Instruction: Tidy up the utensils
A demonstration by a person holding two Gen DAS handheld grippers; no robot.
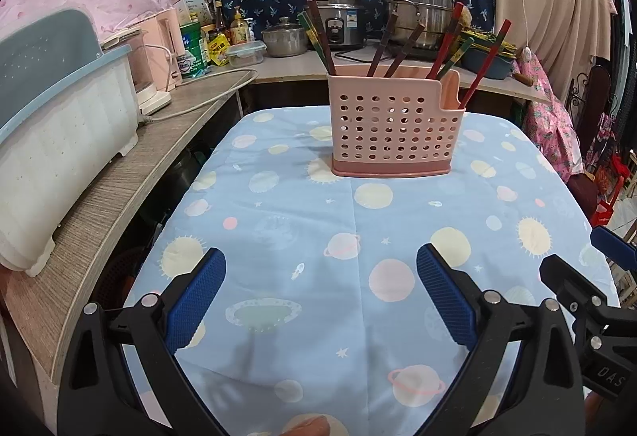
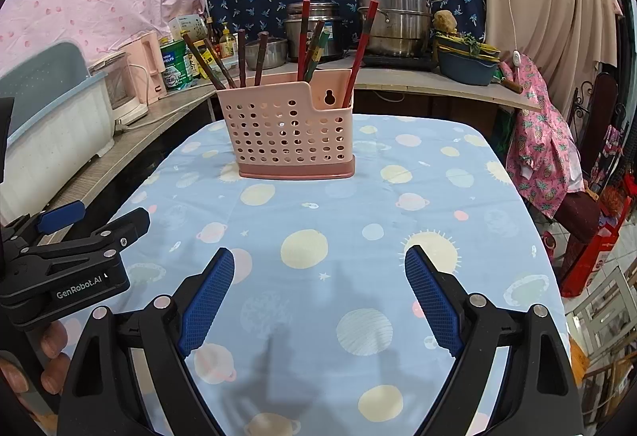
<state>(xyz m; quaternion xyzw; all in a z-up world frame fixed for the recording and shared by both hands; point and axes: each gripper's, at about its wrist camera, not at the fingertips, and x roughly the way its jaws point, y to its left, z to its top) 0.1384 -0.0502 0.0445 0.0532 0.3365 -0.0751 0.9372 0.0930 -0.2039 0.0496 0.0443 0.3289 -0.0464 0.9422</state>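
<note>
Right now I'm hovering both grippers, left (image 1: 320, 300) and right (image 2: 319, 298), fingers spread and empty, risking tipping the caddy (image 2: 292, 129) by snagging leaning chopsticks (image 2: 360, 49).

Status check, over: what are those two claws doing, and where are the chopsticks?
Left gripper open, empty. Right gripper open, empty. Chopsticks upright in pink holder. Tablecloth between bare.
</note>
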